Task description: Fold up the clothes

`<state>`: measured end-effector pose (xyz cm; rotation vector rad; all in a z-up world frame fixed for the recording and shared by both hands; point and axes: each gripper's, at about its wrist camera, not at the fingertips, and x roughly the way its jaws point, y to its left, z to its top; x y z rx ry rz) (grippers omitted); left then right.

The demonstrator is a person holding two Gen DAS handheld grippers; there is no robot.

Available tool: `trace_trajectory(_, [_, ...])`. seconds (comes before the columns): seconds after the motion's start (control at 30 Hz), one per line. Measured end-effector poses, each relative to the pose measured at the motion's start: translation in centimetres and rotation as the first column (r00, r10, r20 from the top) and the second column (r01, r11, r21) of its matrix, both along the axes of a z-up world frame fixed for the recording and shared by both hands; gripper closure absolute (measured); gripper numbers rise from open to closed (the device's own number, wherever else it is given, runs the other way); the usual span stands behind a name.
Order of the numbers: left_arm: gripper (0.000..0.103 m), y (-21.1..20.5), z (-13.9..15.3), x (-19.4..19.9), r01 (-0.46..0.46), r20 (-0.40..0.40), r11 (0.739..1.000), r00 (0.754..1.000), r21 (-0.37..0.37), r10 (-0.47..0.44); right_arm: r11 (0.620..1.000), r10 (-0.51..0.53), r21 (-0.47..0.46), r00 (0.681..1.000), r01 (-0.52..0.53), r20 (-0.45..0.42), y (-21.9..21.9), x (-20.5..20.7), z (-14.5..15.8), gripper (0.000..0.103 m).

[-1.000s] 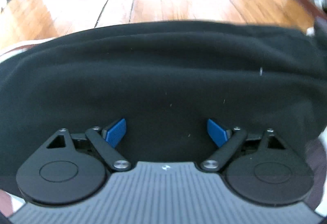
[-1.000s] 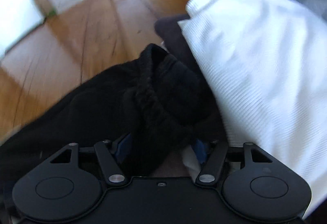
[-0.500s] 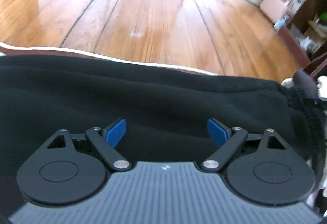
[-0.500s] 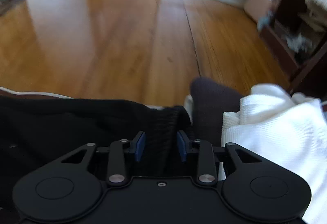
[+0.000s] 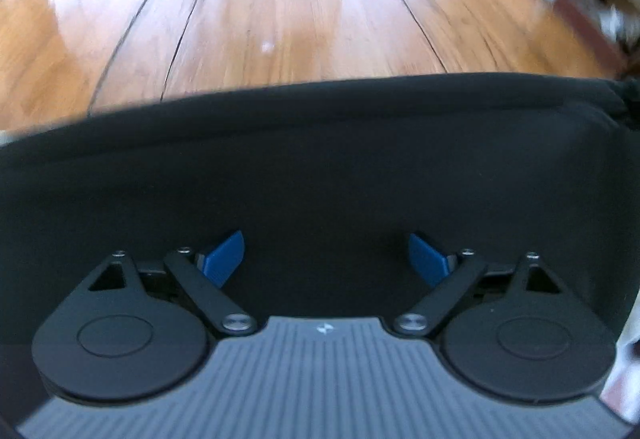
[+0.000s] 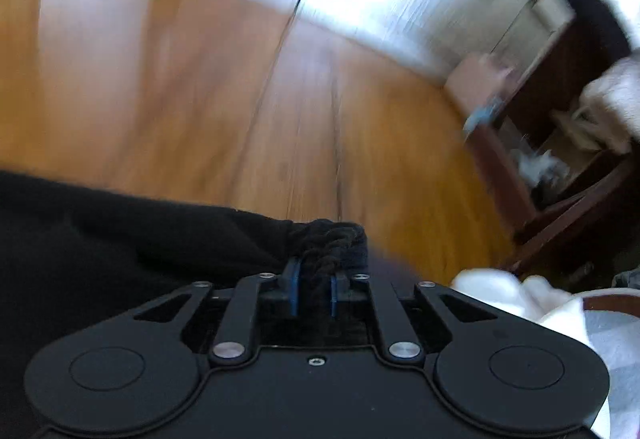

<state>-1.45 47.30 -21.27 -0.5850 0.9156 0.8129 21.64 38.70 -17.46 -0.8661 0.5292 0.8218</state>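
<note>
Tongs: right tongs (image 6: pixel 313 289) closing on black garment's (image 6: pixel 120 239) ribbed cuff — left tongs (image 5: pixel 326 257) spread wide above it.

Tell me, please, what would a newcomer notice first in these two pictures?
First, the black garment, filling the lower half of both views above the wooden floor. Next, the right gripper, its jaws closing on the garment's ribbed black edge. The left gripper stands open over the cloth.

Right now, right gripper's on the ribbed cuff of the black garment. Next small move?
Probably finish the pinch: the right gripper jaws are closing, with the black garment's ribbed cuff between them. The left gripper is open over flat black cloth, so it likely grips next.
</note>
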Motion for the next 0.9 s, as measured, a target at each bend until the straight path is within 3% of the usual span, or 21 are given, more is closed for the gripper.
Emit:
trace_trajectory(0.07, [0.011,-1.3,-0.1,0.6,0.065,-0.058,0.998,0.996,0.018,-0.064,0.998,0.019,-0.069,0.993,-0.011,0.116,0.1,-1.0,-1.0,0.051])
trace_trajectory(0.1, [0.011,-1.6,-0.1,0.4,0.082,-0.064,0.997,0.995,0.013,-0.081,0.995,0.028,-0.096,0.986,-0.012,0.165,0.0,-1.4,-1.3,0.046])
trace_trajectory(0.17, [0.011,-1.8,0.2,-0.7,0.072,-0.028,0.997,0.997,-0.039,-0.074,0.998,0.004,-0.070,0.986,0.007,0.164,-0.2,-1.6,0.0,0.040])
trace_trajectory(0.23, [0.011,-1.9,0.6,-2.0,0.053,0.021,0.993,0.998,-0.104,-0.051,0.999,-0.052,0.017,0.991,0.050,0.125,-0.9,-2.0,2.5,0.037])
trace_trajectory(0.3, [0.011,-2.4,0.8,-3.4,0.017,0.051,0.988,0.999,-0.151,-0.010,0.991,-0.094,0.111,0.988,0.081,0.119,-2.4,-3.5,5.0,0.028])
trace_trajectory(0.33, [0.011,-3.0,1.0,-4.0,-0.002,0.056,0.987,0.998,-0.159,0.011,0.987,-0.102,0.140,0.987,0.084,0.125,-3.3,-3.7,5.6,0.016])
trace_trajectory(0.37, [0.010,-3.9,1.1,-4.3,-0.022,0.047,0.987,0.998,-0.162,0.030,0.987,-0.088,0.145,0.988,0.070,0.125,-3.8,-3.9,5.9,0.016])
trace_trajectory(0.43, [0.008,-5.9,1.0,-4.4,-0.064,0.008,0.986,0.998,-0.155,0.067,0.993,-0.014,0.121,0.996,0.003,0.084,-5.0,-4.9,6.1,0.018])
trace_trajectory(0.53, [0.008,-8.4,1.7,-4.5,-0.066,0.005,0.991,0.998,-0.119,0.067,0.984,0.022,0.179,0.985,0.010,-0.172,-7.8,-6.1,7.0,0.017])
trace_trajectory(0.57, [0.008,-9.1,2.2,-4.6,-0.047,0.019,0.994,0.999,-0.099,0.049,0.977,0.013,0.207,0.957,0.050,-0.291,-8.7,-5.4,6.8,0.017])
trace_trajectory(0.63, [0.008,-10.4,3.1,-4.7,-0.011,0.048,0.998,0.999,-0.058,0.014,0.955,-0.031,0.238,0.860,0.175,-0.510,-10.7,-4.7,5.8,0.016])
trace_trajectory(0.67, [0.008,-10.8,3.6,-4.9,0.005,0.085,0.999,0.996,-0.047,-0.001,0.935,-0.067,0.236,0.784,0.266,-0.617,-11.8,-4.3,4.6,0.016])
trace_trajectory(0.73, [0.008,-11.2,4.4,-5.3,0.044,0.209,0.998,0.977,-0.038,-0.035,0.879,-0.122,0.191,0.594,0.436,-0.795,-13.9,-3.2,1.5,0.016])
trace_trajectory(0.8, [0.007,-11.4,4.3,-4.8,0.117,0.301,0.992,0.948,-0.041,-0.099,0.839,-0.147,0.145,0.476,0.524,-0.867,-14.8,-2.9,-1.1,0.016])
trace_trajectory(0.87, [0.007,-11.9,3.0,-3.8,0.198,0.334,0.978,0.928,-0.061,-0.167,0.806,-0.187,0.135,0.464,0.576,-0.866,-14.6,-2.7,-3.2,0.015])
trace_trajectory(0.9, [0.007,-12.1,2.3,-3.3,0.218,0.320,0.974,0.929,-0.064,-0.186,0.785,-0.200,0.154,0.481,0.600,-0.853,-14.5,-2.9,-3.9,0.015])
